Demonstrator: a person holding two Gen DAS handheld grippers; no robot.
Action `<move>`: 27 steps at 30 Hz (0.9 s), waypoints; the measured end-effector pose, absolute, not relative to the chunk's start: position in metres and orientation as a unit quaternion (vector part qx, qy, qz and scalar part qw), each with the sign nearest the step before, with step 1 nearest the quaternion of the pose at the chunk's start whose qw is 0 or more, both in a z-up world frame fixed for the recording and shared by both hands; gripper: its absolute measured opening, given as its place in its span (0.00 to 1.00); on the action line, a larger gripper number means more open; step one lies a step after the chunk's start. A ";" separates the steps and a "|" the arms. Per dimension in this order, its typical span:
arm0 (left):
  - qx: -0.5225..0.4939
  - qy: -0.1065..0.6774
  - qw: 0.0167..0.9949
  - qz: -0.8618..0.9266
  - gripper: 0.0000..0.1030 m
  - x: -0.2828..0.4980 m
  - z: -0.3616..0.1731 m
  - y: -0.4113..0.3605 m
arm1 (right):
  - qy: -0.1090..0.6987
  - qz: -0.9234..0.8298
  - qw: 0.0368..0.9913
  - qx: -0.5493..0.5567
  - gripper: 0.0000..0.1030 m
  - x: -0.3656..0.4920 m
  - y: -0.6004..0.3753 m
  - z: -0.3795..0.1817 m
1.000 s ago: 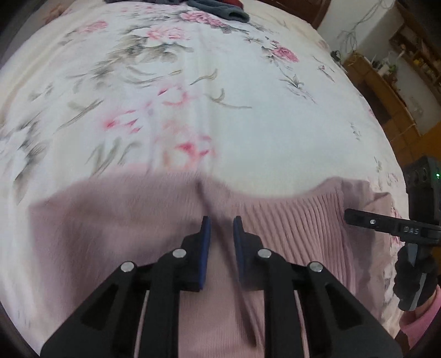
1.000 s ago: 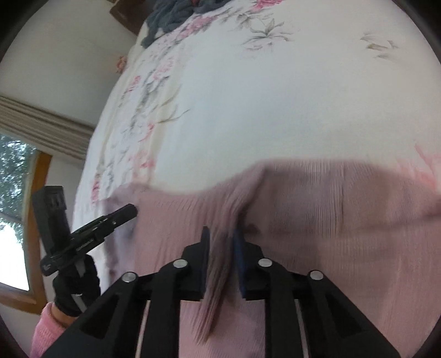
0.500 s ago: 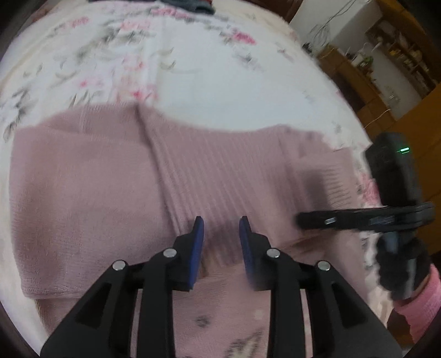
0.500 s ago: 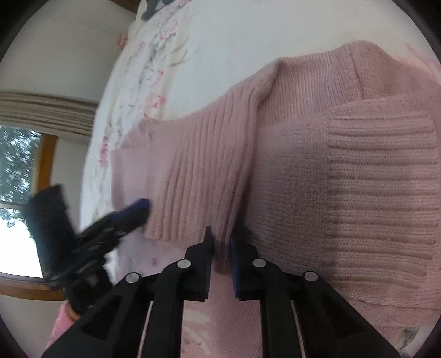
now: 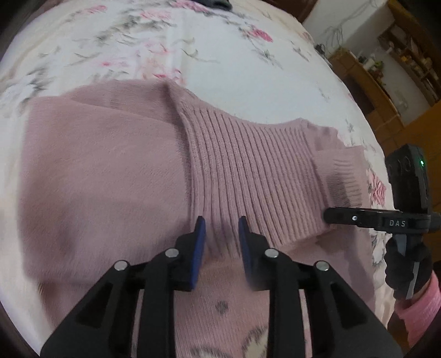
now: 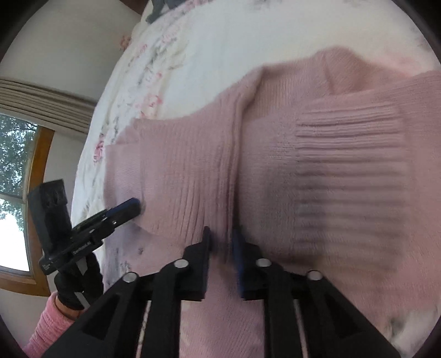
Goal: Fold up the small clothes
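Note:
A pink knitted sweater [image 5: 110, 179] lies on the bed, its ribbed hem [image 5: 248, 170] folded over onto the body. My left gripper [image 5: 222, 234] hovers just above that ribbed band, open, with nothing between its blue pads. In the right wrist view the sweater [image 6: 344, 179] fills the frame. My right gripper [image 6: 222, 241] stands narrow, and a ridge of the ribbed fold runs in between its fingers. The right gripper [image 5: 329, 214] shows side-on at the hem's right corner. The left gripper [image 6: 135, 205] touches the hem's left corner.
A white floral bedsheet [image 5: 220, 55] stretches beyond the sweater. Dark clothes [image 6: 162, 5] lie at the bed's far end. Wooden furniture [image 5: 366, 82] stands past the right edge of the bed and a window [image 6: 13, 165] past the left. A gloved hand in a pink sleeve [image 5: 419, 311] holds the right gripper.
Both grippers carried the ribbed hem over and laid it on the sweater's body. The left gripper let go of the fabric and opened. The right gripper stayed narrow on the fold.

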State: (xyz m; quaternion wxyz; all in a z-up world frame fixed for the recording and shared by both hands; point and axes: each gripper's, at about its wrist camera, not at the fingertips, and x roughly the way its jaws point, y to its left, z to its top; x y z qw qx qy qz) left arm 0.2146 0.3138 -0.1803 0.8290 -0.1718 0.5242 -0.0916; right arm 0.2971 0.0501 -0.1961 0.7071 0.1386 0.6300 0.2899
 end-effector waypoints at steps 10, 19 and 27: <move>-0.164 0.520 0.838 0.007 0.53 0.026 -0.134 0.336 | 0.580 0.230 0.770 0.135 0.34 0.138 -0.032 -0.128; -0.136 0.534 0.832 0.066 0.62 -0.114 -0.104 0.353 | 0.588 0.170 0.776 0.151 0.44 -0.004 -0.105 -0.107; -0.153 0.536 0.827 0.068 0.68 -0.161 -0.097 0.358 | 0.602 0.155 0.766 0.168 0.51 -0.061 -0.128 -0.110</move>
